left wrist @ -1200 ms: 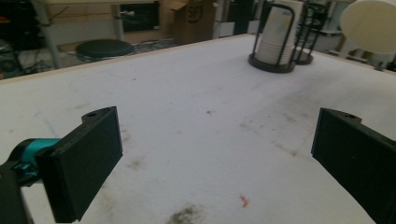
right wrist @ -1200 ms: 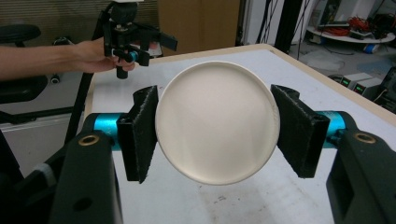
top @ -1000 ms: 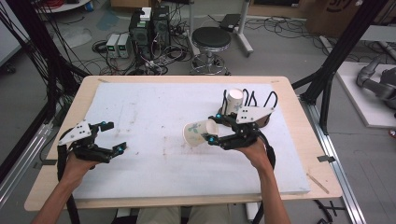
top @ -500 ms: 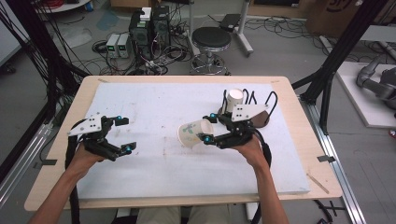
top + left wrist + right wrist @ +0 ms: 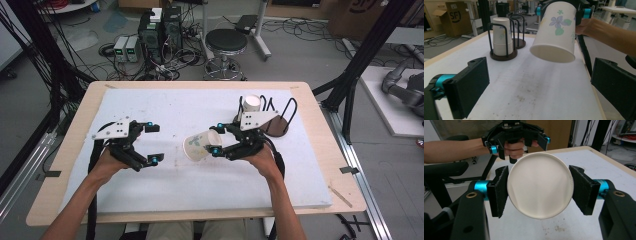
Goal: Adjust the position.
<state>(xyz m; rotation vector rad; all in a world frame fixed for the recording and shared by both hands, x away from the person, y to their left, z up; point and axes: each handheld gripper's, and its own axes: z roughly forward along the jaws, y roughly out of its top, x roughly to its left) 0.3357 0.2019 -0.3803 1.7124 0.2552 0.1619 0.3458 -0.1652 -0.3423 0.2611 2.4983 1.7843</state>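
My right gripper (image 5: pixel 216 138) sits over the middle of the white mat (image 5: pixel 175 105), its forearm coming in from the bottom edge, jaws pointing toward my left hand and pinched on the base end of a paper cup (image 5: pixel 200 145) held clear of the mat. The cup lies nearly level, its long axis running across the table, its open mouth facing my left gripper (image 5: pixel 154 143), which hovers just beside it with jaws spread and nothing between them. In the right gripper view the cup's flat bottom (image 5: pixel 540 185) hides its printed wall.
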